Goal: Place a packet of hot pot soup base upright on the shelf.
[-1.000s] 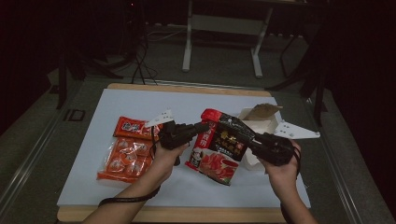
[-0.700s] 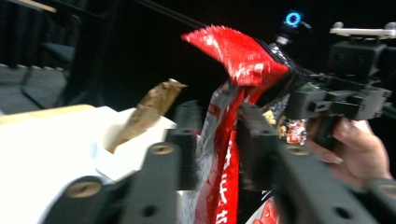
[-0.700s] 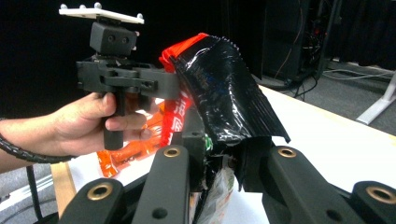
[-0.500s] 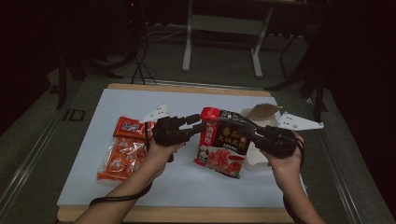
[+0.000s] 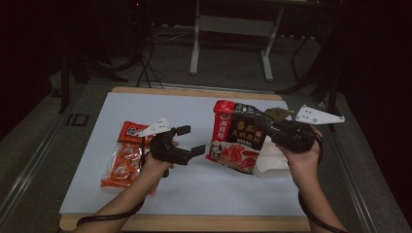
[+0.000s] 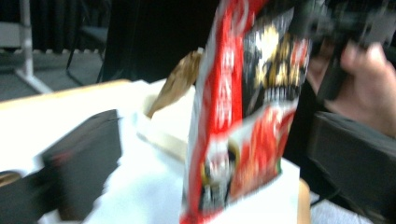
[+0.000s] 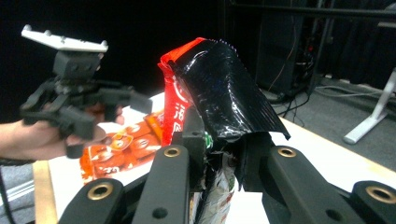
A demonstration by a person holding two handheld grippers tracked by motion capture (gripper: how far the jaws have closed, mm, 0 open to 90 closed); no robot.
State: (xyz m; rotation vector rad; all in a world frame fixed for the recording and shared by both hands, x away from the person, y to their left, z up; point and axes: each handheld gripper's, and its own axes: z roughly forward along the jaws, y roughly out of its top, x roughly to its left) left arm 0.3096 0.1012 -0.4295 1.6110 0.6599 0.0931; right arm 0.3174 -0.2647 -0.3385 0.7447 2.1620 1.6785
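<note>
The right gripper (image 5: 272, 130) is clamped on the edge of a glossy red-and-black hot pot seasoning pouch (image 5: 237, 137), holding it upright above the white mat (image 5: 194, 182), at about two o'clock from the left gripper (image 5: 190, 141), whose jaws stand apart and empty. The slick, crinkled film could slip from so narrow a pinch, or buckle where it already folds over. An orange snack packet (image 5: 124, 160) lies flat at nine o'clock.

Red-and-black printed pouch (image 5: 238, 136) (white lettering); orange-red snack packets (image 5: 124, 158); pale blue table (image 5: 194, 174); black grippers.
</note>
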